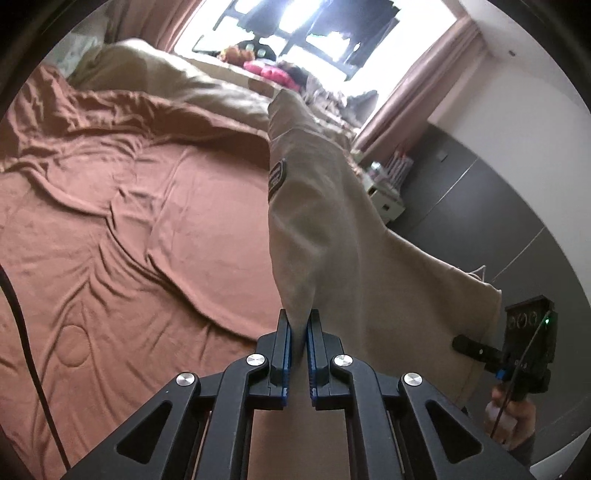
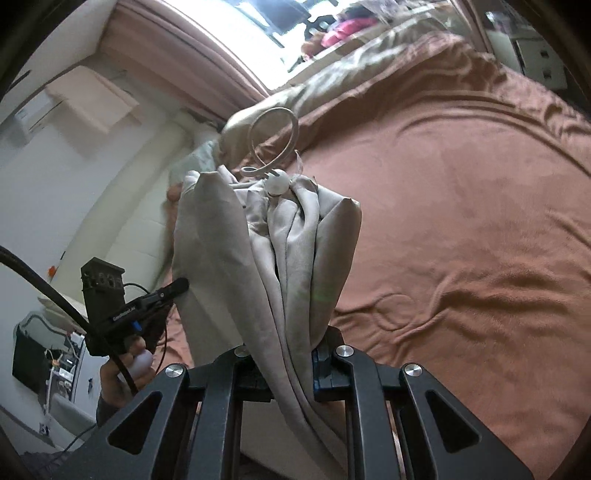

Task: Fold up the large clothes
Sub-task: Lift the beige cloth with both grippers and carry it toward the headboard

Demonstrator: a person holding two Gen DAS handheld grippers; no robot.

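A large beige garment (image 1: 325, 221) with a dark sleeve patch hangs lifted above the brown bedspread (image 1: 147, 206). My left gripper (image 1: 299, 328) is shut on a pinched edge of it, blue pads pressing the cloth. In the right wrist view the same beige garment (image 2: 273, 258) bunches up in thick folds, a drawstring with a white toggle (image 2: 276, 184) curling on top. My right gripper (image 2: 295, 354) is shut on that bunch, its left finger hidden by cloth. Each view shows the other gripper held by a hand at the side: the right gripper (image 1: 476, 349), the left gripper (image 2: 173, 288).
A beige duvet (image 1: 166, 81) lies crumpled at the head of the bed below a bright window (image 1: 295, 26) with pink curtains. White drawers (image 1: 384, 192) and a dark cabinet (image 1: 480, 206) stand beside the bed. A black cable (image 1: 29, 350) runs along the left edge.
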